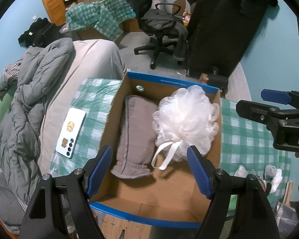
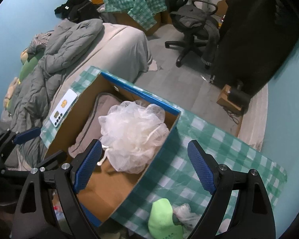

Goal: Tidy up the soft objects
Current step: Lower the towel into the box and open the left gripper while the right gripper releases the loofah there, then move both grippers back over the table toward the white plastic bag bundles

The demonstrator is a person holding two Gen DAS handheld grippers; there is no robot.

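Green-and-white checked cloth covers the desk, which stands against a grey bed in a blue-walled bedroom.

Nearest, in the right wrist view, the right hand-held gripper hangs with its blue pads spread wide and nothing between them, tilted steeply down over the box's right wall. Just below it, at about 6 o'clock, a lime-green soft item lies on the cloth beside some pale crumpled fabric; these look like the things not yet put away. They sit outside the box on its right side, so the right hand is clearly the nearer one, and my judgement is that the next pick falls to it, reaching down and back toward the person. The green piece's long axis seems to run from 11 to 5 o'clock, though part of it is cut off by the frame edge.

The left hand-held gripper is likewise wide and empty, poised above the cardboard box. Inside, from that gripper, a grey folded towel stretches lengthwise toward 12 o'clock, and a white mesh bath pouf rests at 1 o'clock, touching the towel's right edge.

Further left, a phone lies on the cloth at 10 o'clock. Beyond stand an office chair and more checked cloth.
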